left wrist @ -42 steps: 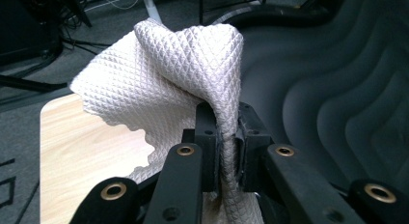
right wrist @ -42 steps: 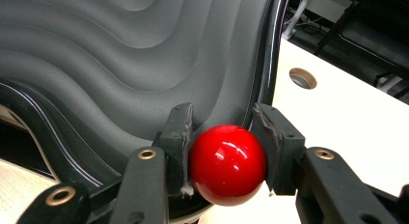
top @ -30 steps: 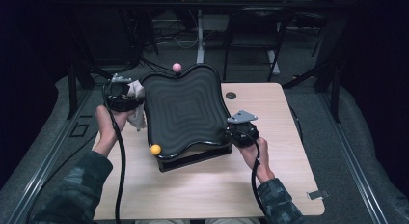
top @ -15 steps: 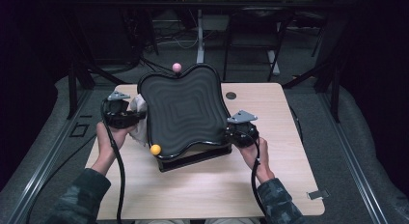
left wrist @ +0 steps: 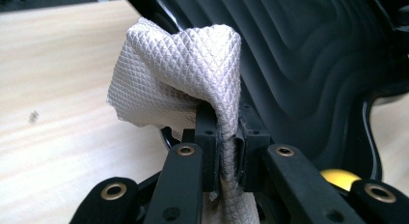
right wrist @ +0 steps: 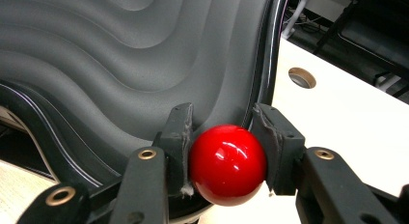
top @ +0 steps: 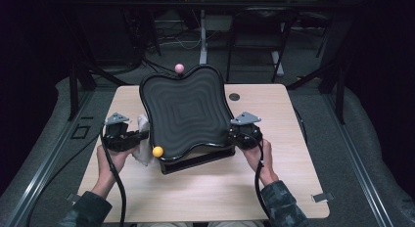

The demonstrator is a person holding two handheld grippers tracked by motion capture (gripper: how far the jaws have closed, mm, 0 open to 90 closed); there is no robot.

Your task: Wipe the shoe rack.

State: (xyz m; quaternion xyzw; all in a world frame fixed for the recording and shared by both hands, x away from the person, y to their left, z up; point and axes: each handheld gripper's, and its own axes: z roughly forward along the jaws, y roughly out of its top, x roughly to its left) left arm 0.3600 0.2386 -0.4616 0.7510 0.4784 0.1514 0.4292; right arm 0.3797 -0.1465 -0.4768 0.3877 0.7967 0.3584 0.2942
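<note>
A black wavy board with ridged rings stands tilted on a dark base in the middle of the table. A pink ball knob sits at its top edge and a yellow ball knob at its lower left corner. My left gripper is shut on a white textured cloth that rests against the board's left rim. My right gripper is shut on a red ball knob at the board's right edge. The yellow ball knob peeks out behind the left jaws.
The light wooden table has a round cable hole at the back right. A small clip lies at the front right edge. Dark frames and table legs stand behind the table on the grey floor.
My left hand has moved down and toward the table's front along the board's left rim, carrying the cloth. The right hand and the board have stayed put.
</note>
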